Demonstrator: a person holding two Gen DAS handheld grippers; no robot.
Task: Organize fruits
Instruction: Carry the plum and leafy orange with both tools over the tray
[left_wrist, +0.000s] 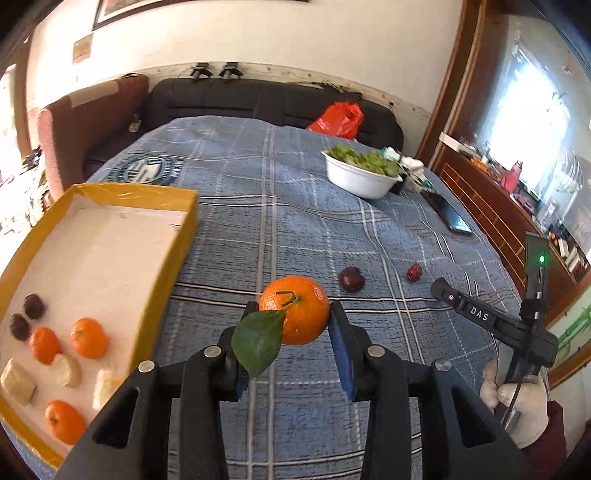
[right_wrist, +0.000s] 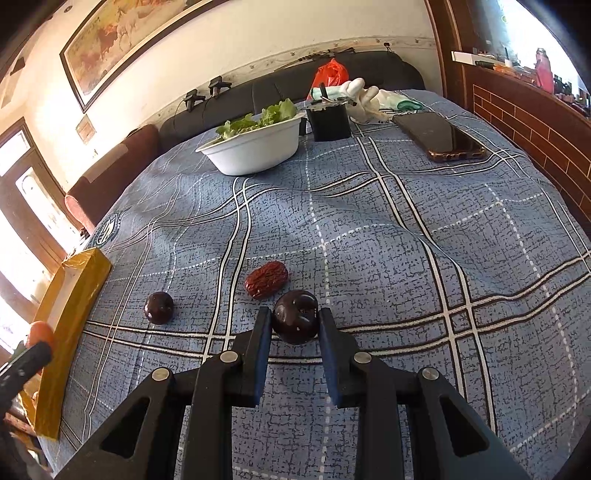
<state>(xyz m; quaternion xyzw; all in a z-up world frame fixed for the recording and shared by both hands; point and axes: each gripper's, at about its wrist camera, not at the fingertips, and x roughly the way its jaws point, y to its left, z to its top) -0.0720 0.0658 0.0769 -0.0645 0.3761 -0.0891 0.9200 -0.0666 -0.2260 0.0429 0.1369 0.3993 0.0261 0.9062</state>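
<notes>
My left gripper is shut on a tangerine with a green leaf, held above the blue checked cloth. To its left lies a yellow box holding several tangerines, two dark plums and pale pieces. My right gripper is shut on a dark plum resting on the cloth. A red date lies just beyond it, and another dark plum lies to the left. In the left wrist view that loose plum and the date sit beside the right gripper.
A white bowl of lettuce stands at the back, with a small black box, white gloves and a phone to its right. A red bag lies on the dark sofa behind. A gloved hand holds the right gripper.
</notes>
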